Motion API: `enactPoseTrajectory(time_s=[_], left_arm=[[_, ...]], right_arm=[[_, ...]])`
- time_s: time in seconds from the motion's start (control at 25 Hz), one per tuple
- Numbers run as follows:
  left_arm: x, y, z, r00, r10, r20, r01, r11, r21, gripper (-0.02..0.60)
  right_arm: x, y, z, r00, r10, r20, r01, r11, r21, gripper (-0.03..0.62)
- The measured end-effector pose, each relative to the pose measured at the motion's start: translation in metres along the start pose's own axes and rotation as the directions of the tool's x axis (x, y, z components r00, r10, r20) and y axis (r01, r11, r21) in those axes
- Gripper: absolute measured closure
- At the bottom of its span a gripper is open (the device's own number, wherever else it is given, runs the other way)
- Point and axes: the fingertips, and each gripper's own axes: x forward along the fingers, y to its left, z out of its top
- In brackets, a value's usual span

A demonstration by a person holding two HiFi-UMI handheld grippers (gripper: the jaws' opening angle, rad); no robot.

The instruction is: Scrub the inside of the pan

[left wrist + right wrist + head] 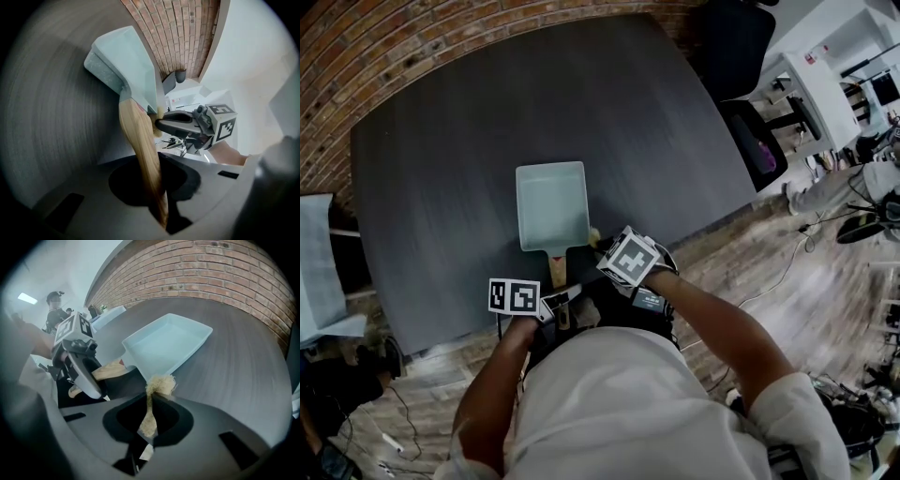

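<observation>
Right now your left gripper point(160, 199) is clamped on the wooden handle point(140, 145). That pins the pan point(551, 204) in place on the table point(431, 187), presumably so it won't slide under scrubbing. Your right gripper point(150, 425) pinches a straw-coloured scrubber point(159, 384), angled down just short of the pan's near edge beside the handle. The inside isn't touched yet.

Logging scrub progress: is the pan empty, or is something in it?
Empty: the pan shows a bare pale interior in the head and right gripper views; the fibrous scrubber sits outside its near corner.
</observation>
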Motion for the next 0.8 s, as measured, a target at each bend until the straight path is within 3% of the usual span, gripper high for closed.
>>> enactPoseTrajectory(time_s=[0.6,0.8], left_arm=[[0.002,-0.001,-0.001,1.000,-0.001,-0.010,0.001,1.000,-0.002,0.529],[0.000,0.000,-0.003,1.000,0.000,-0.019,0.000,1.000,-0.002,0.529]], right_arm=[[0.006,0.027,-0.015,0.994,0.009,-0.106,-0.011,1.000,-0.020,0.551],[0.008,0.029,-0.006,0.994,-0.008,-0.111,0.000,0.998,-0.067,0.551]])
